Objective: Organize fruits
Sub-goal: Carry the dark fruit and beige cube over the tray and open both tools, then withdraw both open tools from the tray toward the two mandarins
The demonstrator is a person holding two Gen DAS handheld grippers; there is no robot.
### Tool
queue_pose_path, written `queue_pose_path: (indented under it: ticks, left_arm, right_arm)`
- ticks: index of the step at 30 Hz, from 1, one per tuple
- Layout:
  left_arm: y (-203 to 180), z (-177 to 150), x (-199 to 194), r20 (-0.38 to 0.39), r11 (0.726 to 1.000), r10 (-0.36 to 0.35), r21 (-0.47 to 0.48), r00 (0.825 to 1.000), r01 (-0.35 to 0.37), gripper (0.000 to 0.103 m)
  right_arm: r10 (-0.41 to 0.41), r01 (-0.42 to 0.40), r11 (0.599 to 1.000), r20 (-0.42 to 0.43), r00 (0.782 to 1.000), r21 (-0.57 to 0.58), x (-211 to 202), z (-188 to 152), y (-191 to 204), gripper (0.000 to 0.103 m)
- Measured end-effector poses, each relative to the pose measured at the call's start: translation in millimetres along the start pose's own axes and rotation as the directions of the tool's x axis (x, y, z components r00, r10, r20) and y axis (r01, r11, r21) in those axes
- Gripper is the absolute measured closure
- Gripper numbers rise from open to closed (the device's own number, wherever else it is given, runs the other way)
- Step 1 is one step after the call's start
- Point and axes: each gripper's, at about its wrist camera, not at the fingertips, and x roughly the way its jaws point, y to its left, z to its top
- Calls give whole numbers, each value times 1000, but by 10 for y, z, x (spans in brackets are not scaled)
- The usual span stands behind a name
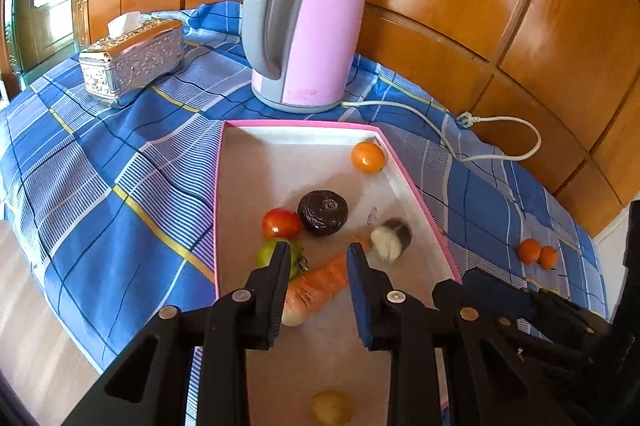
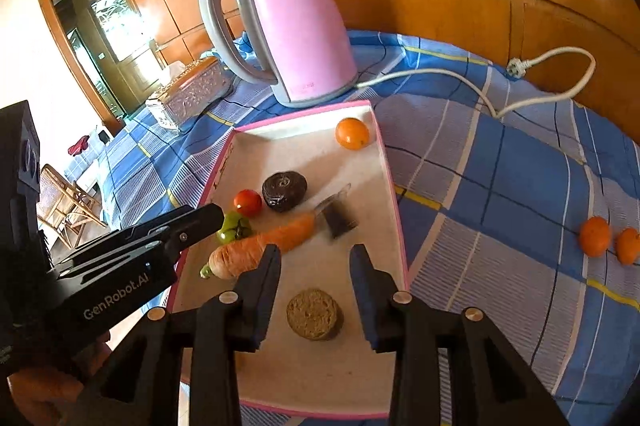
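A pink-rimmed white tray (image 1: 416, 197) (image 2: 394, 185) lies on the blue plaid cloth. In it are an orange (image 1: 368, 157) (image 2: 352, 133), a dark purple fruit (image 1: 322, 212) (image 2: 284, 191), a red tomato (image 1: 281, 223) (image 2: 247, 202), a green tomato (image 1: 267, 252) (image 2: 232, 228), a carrot (image 1: 316, 288) (image 2: 260, 246), a blurred dark cut piece (image 1: 390, 237) (image 2: 339, 220) and a round brown slice (image 2: 315, 314). Two oranges (image 1: 537, 253) (image 2: 610, 240) lie on the cloth right of the tray. My left gripper (image 1: 319, 250) is open above the carrot. My right gripper (image 2: 315, 253) is open above the brown slice.
A pink electric kettle (image 1: 304, 21) (image 2: 288, 25) stands behind the tray, its white cord (image 1: 496, 141) (image 2: 540, 81) looping to the right. A silver tissue box (image 1: 132, 61) (image 2: 188, 91) sits back left. Wooden panels back the table. The left gripper's body (image 2: 132, 258) lies at the tray's left edge.
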Motion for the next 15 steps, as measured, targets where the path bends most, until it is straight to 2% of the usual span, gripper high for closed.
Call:
queue_pose_path:
  ticks: [8, 15]
  left_arm:
    - [-143, -59, -78, 7, 999, -21, 41, 1000, 21, 74]
    - [-214, -131, -119, 9, 997, -26, 73, 1000, 25, 73]
  right_arm:
    - [-6, 6, 1000, -13, 1000, 25, -64, -148, 0, 67]
    - [-45, 45, 999, 7, 999, 27, -144, -223, 9, 67]
